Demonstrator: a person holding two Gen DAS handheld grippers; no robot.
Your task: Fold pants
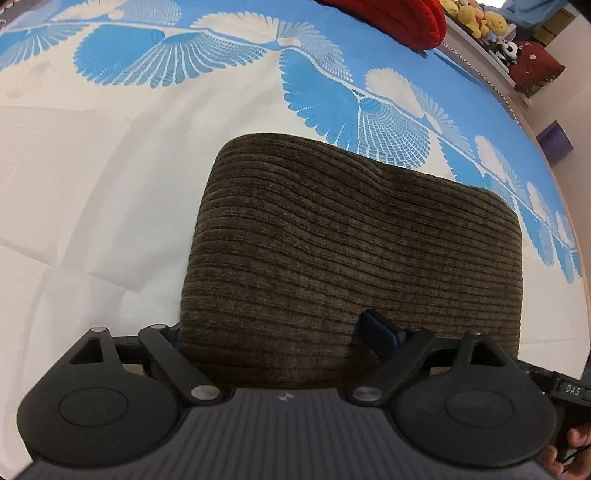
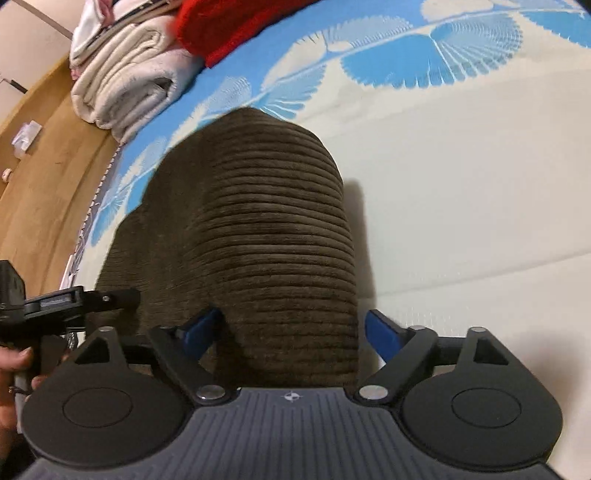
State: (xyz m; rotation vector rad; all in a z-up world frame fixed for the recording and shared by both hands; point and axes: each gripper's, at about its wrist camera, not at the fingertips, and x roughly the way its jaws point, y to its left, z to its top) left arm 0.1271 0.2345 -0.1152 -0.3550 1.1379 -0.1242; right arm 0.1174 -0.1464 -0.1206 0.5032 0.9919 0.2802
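Observation:
Brown corduroy pants (image 1: 351,251) lie folded into a compact rectangle on a bedsheet (image 1: 92,192) that is cream with blue fan prints. My left gripper (image 1: 277,332) is open, its blue-padded fingers (image 1: 380,328) spread wide over the near left edge of the pants. In the right wrist view the pants (image 2: 273,236) bulge up between the fingers. My right gripper (image 2: 291,328) is open too, its fingers (image 2: 382,332) straddling the near right edge of the fabric. The left gripper's body (image 2: 70,299) shows at the left of the right wrist view.
A red knit item (image 1: 402,18) lies at the far end of the bed, also in the right wrist view (image 2: 229,26). Rolled white towels (image 2: 125,85) sit beside it. Plush toys (image 1: 476,18) line a shelf at the far right. A wooden floor (image 2: 40,166) runs along the bed's edge.

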